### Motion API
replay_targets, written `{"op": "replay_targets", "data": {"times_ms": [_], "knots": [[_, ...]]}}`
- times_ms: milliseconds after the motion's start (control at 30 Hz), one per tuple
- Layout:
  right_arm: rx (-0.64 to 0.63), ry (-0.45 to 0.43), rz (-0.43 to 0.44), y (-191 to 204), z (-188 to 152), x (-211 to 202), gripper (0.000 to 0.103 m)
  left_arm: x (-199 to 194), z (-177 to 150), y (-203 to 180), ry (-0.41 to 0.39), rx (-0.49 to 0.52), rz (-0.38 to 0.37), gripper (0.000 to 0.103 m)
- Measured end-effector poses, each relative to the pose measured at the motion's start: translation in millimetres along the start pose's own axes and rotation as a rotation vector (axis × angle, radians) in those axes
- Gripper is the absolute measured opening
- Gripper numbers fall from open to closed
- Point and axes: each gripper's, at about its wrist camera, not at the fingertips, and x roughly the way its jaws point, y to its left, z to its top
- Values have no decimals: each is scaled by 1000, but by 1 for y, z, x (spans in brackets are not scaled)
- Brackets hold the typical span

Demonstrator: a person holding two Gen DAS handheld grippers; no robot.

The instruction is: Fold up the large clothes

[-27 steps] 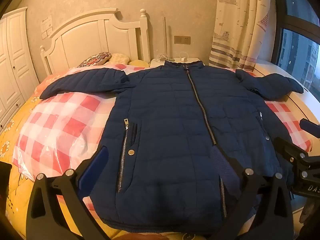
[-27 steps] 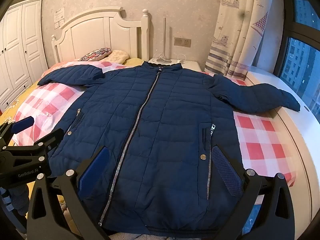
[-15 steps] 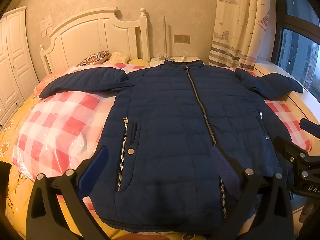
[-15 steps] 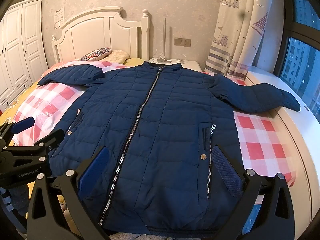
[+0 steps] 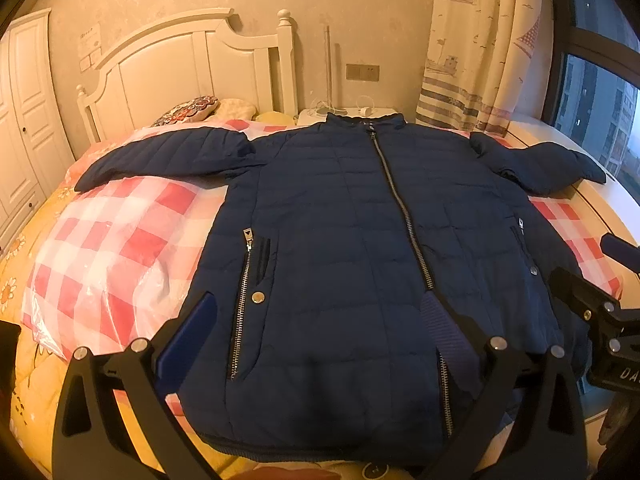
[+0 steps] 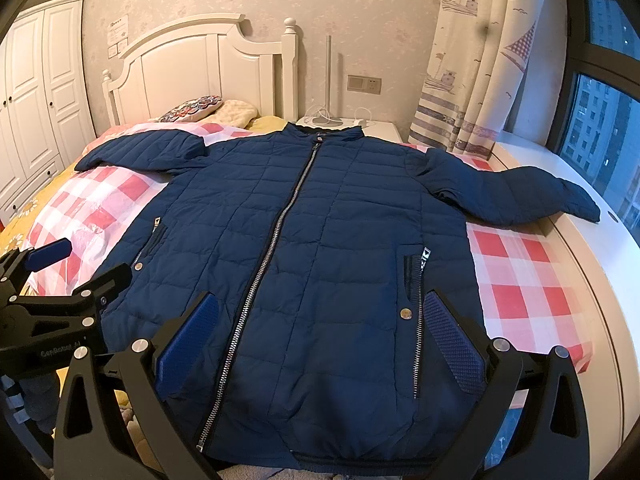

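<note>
Nothing has changed over the last second: our left gripper (image 5: 316, 340) and right gripper (image 6: 320, 336) still hover at the near hem, jaws spread wide and empty. The navy jacket (image 6: 312, 272) lies flat on the checked bedspread (image 6: 520, 272) (zipped, sleeves out left and right), so we judge folding hasn't begun.

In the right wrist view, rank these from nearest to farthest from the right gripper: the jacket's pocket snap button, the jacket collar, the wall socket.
From the right gripper, open above the hem:
1. Pocket snap button, on the blue jacket, just inside the right-side finger.
2. Jacket collar, at the jacket's far end, centre.
3. Wall socket, on the wall behind the bed, above the collar.
</note>
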Motion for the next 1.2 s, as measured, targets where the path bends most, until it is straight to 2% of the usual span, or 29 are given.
{"op": "replay_targets", "data": {"times_ms": [1200], "knots": [[1,11,2,3,0,4,98,3,-4,4,14,-11,-4,101]]}}
